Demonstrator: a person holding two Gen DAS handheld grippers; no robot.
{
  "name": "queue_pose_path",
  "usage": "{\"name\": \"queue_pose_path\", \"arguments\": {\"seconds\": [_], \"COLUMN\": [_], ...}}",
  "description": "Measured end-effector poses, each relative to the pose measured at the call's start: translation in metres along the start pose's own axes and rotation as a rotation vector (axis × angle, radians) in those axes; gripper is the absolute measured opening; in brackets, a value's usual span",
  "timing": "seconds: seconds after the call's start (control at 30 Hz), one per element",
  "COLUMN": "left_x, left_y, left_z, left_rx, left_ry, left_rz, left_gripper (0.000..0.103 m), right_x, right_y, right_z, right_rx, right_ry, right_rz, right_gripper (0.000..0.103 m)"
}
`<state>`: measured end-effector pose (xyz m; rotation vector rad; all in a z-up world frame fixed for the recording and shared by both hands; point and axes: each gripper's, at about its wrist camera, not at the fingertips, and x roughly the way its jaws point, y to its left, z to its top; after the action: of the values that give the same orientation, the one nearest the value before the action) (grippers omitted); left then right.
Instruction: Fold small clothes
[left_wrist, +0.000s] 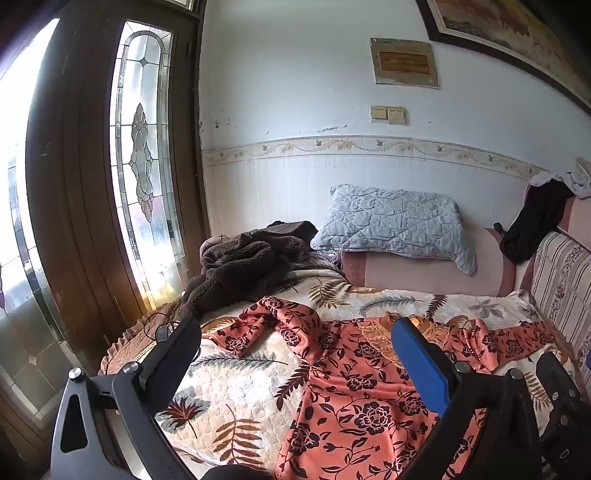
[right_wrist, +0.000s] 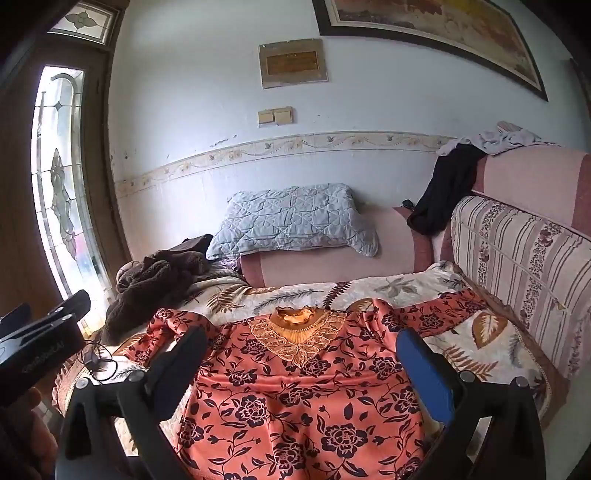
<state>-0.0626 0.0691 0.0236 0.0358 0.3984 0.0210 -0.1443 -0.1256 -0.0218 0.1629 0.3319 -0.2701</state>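
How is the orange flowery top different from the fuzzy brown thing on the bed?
The orange floral top lies spread flat, sleeves out; the brown fleece garment sits crumpled in a heap. The top looks thin, smooth and patterned with dark flowers; the fleece looks thick, fuzzy and plain. The top lies directly ahead of both tools; the fleece sits farther back, near the door. Both rest on the leaf-print blanket.

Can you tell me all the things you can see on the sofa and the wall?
floral top: 1, orange with dark flowers, spread flat on the bedspread
bedspread: 1, cream with leaf print, covering the seat
fuzzy garment: 1, dark brown, heaped at the left end
pillow: 1, pale blue quilted, on the sofa arm
black garment: 1, draped over the sofa back
wall switches: 2, beige, on the wall
left gripper: open, above the top
right gripper: open, above the top
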Motion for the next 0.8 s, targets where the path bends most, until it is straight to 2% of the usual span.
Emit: {"name": "queue_pose_path", "arguments": {"seconds": [0.37,0.8], "left_x": [0.01,0.032], "left_y": [-0.005,-0.012], "left_z": [-0.005,-0.008], "left_rx": [0.006,0.018], "left_ry": [0.02,0.052], "left_rz": [0.005,0.023], "left_gripper": [0.102,0.102], "right_x": [0.009,0.042], "right_y": [-0.005,-0.005], "right_z": [-0.005,-0.004], "right_rx": [0.018,0.016], "right_ry": [0.014,0.061], "right_rz": [-0.006,0.01], "right_gripper": [0.103,0.103]}}
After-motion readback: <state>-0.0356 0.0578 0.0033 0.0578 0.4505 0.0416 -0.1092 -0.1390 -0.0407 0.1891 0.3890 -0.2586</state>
